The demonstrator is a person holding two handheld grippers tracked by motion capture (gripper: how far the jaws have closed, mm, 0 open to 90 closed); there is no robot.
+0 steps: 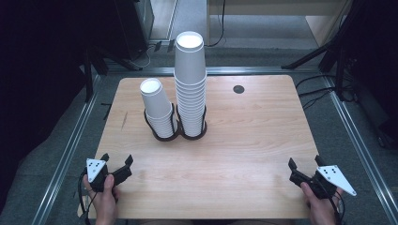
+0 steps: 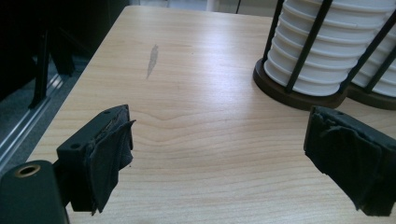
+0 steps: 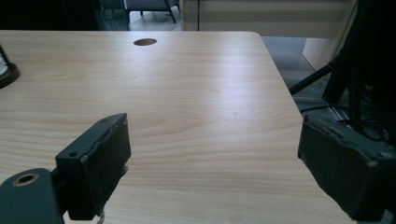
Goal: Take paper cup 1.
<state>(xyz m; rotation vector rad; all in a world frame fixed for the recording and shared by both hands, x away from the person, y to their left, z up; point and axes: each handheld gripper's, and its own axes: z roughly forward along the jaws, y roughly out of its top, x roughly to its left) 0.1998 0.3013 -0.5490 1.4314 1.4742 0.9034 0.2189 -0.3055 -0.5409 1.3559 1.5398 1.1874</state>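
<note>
Two stacks of white paper cups stand in a dark double-ring wire holder (image 1: 165, 136) at the table's middle. The short stack (image 1: 157, 108) is on the left and leans left; the tall stack (image 1: 190, 84) is on the right. In the left gripper view the short stack (image 2: 322, 51) and the holder's base (image 2: 285, 93) sit at the upper right. My left gripper (image 1: 116, 160) rests open near the front left corner, nothing between its jaws (image 2: 217, 158). My right gripper (image 1: 305, 162) stands open near the front right edge, jaws wide over bare wood (image 3: 212, 168).
The wooden table (image 1: 234, 140) has a round dark cable hole (image 1: 238, 89) at the back right, also seen as a hole (image 3: 144, 42) in the right gripper view. A grey scuff mark (image 2: 152, 60) lies on the left side. Metal rails and dark stands surround the table.
</note>
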